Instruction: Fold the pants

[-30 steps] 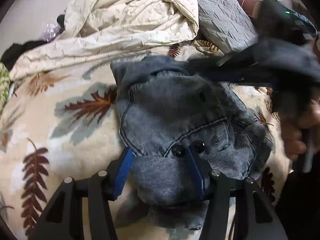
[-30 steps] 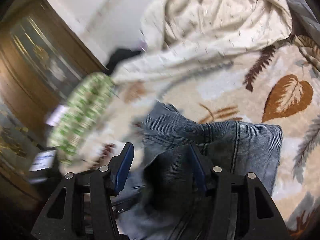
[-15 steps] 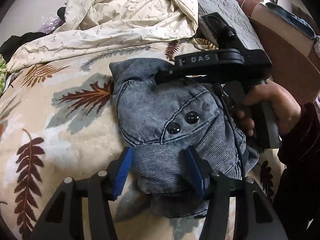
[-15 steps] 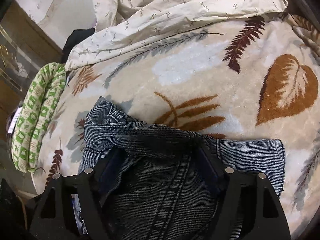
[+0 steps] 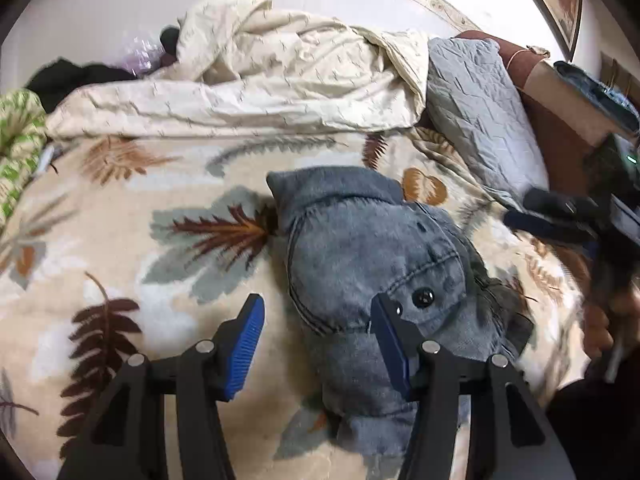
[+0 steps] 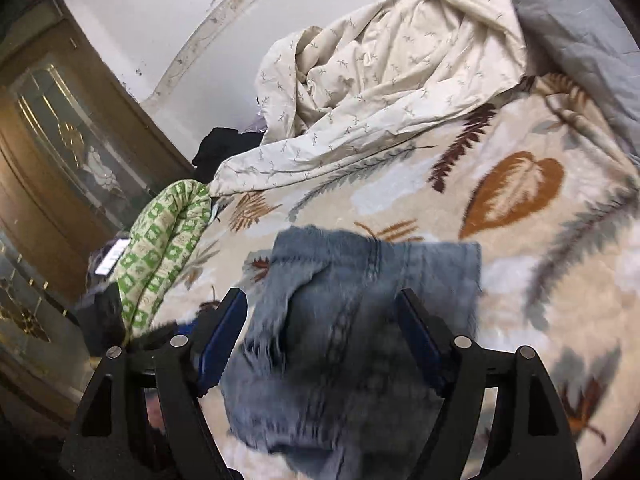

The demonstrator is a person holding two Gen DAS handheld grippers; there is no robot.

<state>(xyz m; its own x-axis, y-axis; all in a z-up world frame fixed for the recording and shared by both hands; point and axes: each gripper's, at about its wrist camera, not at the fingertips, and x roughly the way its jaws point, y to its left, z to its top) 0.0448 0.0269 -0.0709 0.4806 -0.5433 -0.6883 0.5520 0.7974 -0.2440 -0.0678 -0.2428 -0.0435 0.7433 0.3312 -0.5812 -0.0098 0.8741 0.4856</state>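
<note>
The grey-blue denim pants [image 5: 368,264] lie in a folded bundle on the leaf-patterned blanket [image 5: 120,248], two dark buttons showing near the front. My left gripper [image 5: 316,336] is open above the blanket, its right finger over the bundle's near edge, its left finger over bare blanket. My right gripper [image 6: 320,336] is open above the pants [image 6: 360,320], which look motion-blurred there. The right gripper also shows blurred at the right edge of the left wrist view [image 5: 560,216], apart from the pants.
A crumpled cream sheet [image 5: 260,80] and a grey pillow [image 5: 480,108] lie at the back of the bed. A green-patterned cloth [image 6: 164,248] hangs at the left edge, with dark clothes [image 6: 224,144] behind. A wooden glass-door cabinet [image 6: 60,152] stands to the left.
My left gripper opened wider and shifted left off the bundle. My right gripper lifted away from the pants and withdrew to the right; the bundle stays on the blanket.
</note>
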